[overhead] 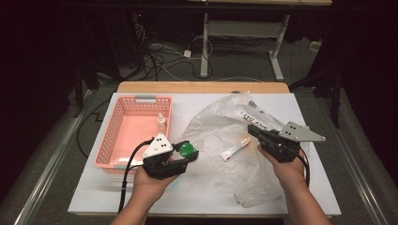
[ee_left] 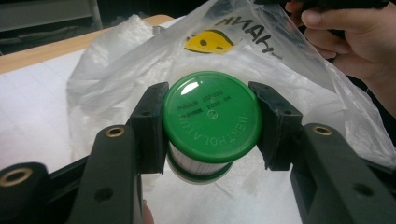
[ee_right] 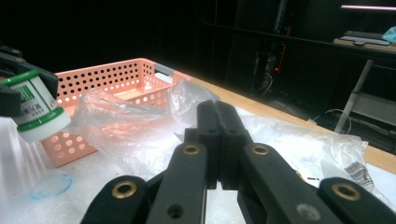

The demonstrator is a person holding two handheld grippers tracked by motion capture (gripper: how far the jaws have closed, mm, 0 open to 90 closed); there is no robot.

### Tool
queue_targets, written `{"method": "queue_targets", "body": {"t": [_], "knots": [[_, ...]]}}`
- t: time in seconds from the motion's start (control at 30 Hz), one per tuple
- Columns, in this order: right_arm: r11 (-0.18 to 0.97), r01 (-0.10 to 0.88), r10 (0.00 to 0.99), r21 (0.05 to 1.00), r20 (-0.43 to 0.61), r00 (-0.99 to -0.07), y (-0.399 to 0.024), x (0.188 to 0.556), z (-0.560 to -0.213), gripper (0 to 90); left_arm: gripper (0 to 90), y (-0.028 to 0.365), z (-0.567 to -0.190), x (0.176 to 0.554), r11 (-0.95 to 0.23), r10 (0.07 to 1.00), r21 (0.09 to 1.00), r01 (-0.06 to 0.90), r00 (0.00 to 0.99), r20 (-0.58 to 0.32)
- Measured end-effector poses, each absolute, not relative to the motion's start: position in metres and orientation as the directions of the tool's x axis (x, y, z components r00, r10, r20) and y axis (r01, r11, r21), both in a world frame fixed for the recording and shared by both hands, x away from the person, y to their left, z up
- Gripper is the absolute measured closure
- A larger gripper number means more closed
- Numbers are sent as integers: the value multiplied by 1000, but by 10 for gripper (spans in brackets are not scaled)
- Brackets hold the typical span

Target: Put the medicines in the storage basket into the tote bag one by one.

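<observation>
My left gripper (overhead: pixel 187 153) is shut on a small white jar with a green lid (overhead: pixel 188 149), held just right of the pink basket. In the left gripper view the pads (ee_left: pixel 150 126) press both sides of the jar (ee_left: pixel 211 114), lid facing the camera. A crumpled clear plastic bag (overhead: pixel 220 126) lies across the middle of the white mat. My right gripper (overhead: pixel 252 131) is shut on the bag's upper edge and holds it raised. Its jaws (ee_right: pixel 217 121) stand tight together against the film (ee_right: pixel 135 126). A small white and red tube (overhead: pixel 234 150) lies in the bag.
The pink basket (overhead: pixel 108 140) stands at the left of the mat and holds a small dropper bottle (overhead: pixel 161 123). The wooden table edge (overhead: pixel 202 87) runs along the back. Cables and desk legs lie on the floor beyond.
</observation>
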State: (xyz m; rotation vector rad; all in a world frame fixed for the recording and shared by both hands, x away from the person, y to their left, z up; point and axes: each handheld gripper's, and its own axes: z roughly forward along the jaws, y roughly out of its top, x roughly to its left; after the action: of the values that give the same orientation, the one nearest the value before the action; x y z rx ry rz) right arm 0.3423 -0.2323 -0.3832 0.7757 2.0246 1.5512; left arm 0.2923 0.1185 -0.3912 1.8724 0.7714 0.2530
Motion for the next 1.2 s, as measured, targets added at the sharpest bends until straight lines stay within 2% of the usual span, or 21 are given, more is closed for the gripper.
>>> {"method": "queue_targets", "body": {"t": [0.57, 1.2], "knots": [[200, 158, 684, 967, -22, -729, -233, 343, -385, 900, 499, 72, -398, 306, -313, 555, 873, 374, 818, -152], [197, 158, 684, 968, -20, -729, -233, 343, -384, 900, 498, 32, -409, 319, -333, 521, 870, 362, 840, -150]]}}
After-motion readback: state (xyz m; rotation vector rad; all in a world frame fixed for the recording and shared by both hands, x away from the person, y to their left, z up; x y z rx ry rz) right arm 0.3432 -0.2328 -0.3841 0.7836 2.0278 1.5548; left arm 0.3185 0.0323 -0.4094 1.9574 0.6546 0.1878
